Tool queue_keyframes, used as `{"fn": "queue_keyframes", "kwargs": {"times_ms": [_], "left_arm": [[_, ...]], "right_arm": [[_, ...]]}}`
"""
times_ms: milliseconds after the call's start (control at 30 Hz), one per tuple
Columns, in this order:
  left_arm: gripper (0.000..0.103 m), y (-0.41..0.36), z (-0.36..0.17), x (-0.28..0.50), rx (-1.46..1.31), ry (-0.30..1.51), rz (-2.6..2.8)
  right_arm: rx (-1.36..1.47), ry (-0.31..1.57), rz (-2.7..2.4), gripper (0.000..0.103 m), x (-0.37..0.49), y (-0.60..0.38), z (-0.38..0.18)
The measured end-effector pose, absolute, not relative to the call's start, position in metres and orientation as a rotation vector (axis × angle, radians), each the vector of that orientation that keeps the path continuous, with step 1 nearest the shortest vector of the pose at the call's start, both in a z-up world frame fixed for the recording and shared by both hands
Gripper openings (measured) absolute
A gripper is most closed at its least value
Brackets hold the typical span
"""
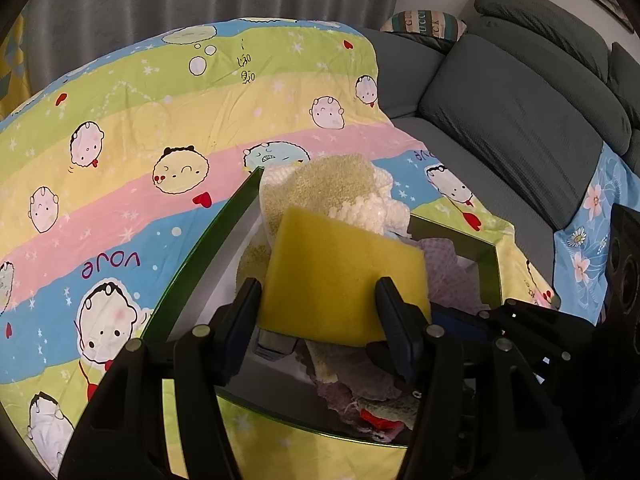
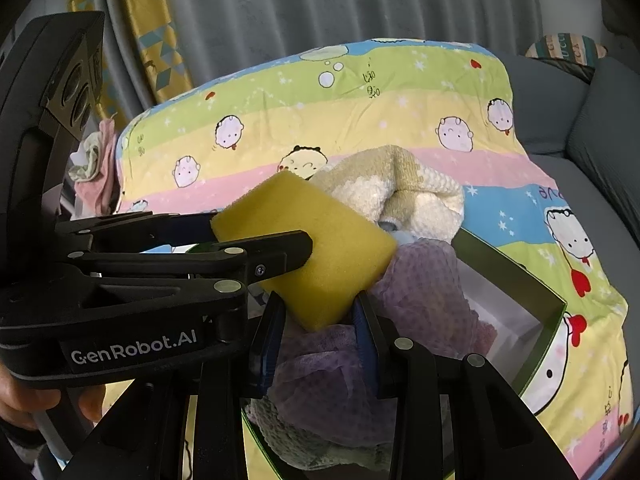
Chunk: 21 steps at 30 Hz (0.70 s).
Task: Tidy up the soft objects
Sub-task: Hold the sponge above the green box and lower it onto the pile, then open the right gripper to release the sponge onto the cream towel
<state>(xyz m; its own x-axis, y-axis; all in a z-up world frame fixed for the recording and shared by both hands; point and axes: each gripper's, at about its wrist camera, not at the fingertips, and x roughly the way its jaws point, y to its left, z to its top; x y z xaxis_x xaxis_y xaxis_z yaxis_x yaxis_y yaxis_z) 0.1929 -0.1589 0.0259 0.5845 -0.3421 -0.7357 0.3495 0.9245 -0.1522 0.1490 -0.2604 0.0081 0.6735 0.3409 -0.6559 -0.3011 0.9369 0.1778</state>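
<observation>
One yellow sponge (image 1: 344, 276), gripped by both grippers at once, held just above the open green box (image 1: 494, 272), centre of both frames.

Left wrist view: left gripper (image 1: 318, 300) at lower centre, its fingers (image 1: 248, 300) about half spread and pressed on the sponge's two side faces. Right gripper only partly seen here, dark linkage at lower right. This view alone shows the grey sofa (image 1: 520, 120) at upper right, a striped cushion (image 1: 424, 24) at top and a blue floral cloth (image 1: 592, 216) at right edge.

Right wrist view: right gripper (image 2: 320, 312) at lower centre, fingers (image 2: 366, 316) narrowly spread, pinching the sponge's lower corner. The left gripper comes in from the left edge, lying roughly level across the frame, one finger above the sponge and one below. A hand (image 2: 24, 400) wraps its handle at lower left. Only this view shows a pile of pink and pale cloths (image 2: 96, 164) at mid left.

Both grippers tilt downward toward the box.

In the box: one cream knitted cloth (image 2: 404, 188) behind the sponge, one lilac dotted cloth (image 2: 420, 280) under it, more cloths below, count unclear. One cartoon-print quilt (image 1: 160, 120) under the box. Grey curtain (image 2: 320, 0) behind.
</observation>
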Motion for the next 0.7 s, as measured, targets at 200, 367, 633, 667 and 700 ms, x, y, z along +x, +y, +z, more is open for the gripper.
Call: {"fn": "queue_keyframes", "kwargs": {"times_ms": [200, 367, 633, 667, 700], "left_arm": [[0.059, -0.1607, 0.0245, 0.1931, 0.026, 0.874, -0.387], [0.059, -0.1616, 0.025, 0.1921, 0.033, 0.883, -0.381], [0.059, -0.1652, 0.0257, 0.1908, 0.049, 0.884, -0.372], [0.059, -0.1653, 0.0257, 0.1907, 0.053, 0.884, -0.367], [0.06, -0.1658, 0.0255, 0.1899, 0.055, 0.883, -0.366]], "right_arm": [[0.058, 0.769, 0.355, 0.036, 0.1499, -0.2599, 0.0061], [0.057, 0.775, 0.35, 0.036, 0.1495, -0.2599, 0.0065], [0.056, 0.777, 0.336, 0.036, 0.1472, -0.2605, 0.0064], [0.054, 0.778, 0.333, 0.036, 0.147, -0.2601, 0.0065], [0.052, 0.779, 0.331, 0.036, 0.1469, -0.26, 0.0065]]}}
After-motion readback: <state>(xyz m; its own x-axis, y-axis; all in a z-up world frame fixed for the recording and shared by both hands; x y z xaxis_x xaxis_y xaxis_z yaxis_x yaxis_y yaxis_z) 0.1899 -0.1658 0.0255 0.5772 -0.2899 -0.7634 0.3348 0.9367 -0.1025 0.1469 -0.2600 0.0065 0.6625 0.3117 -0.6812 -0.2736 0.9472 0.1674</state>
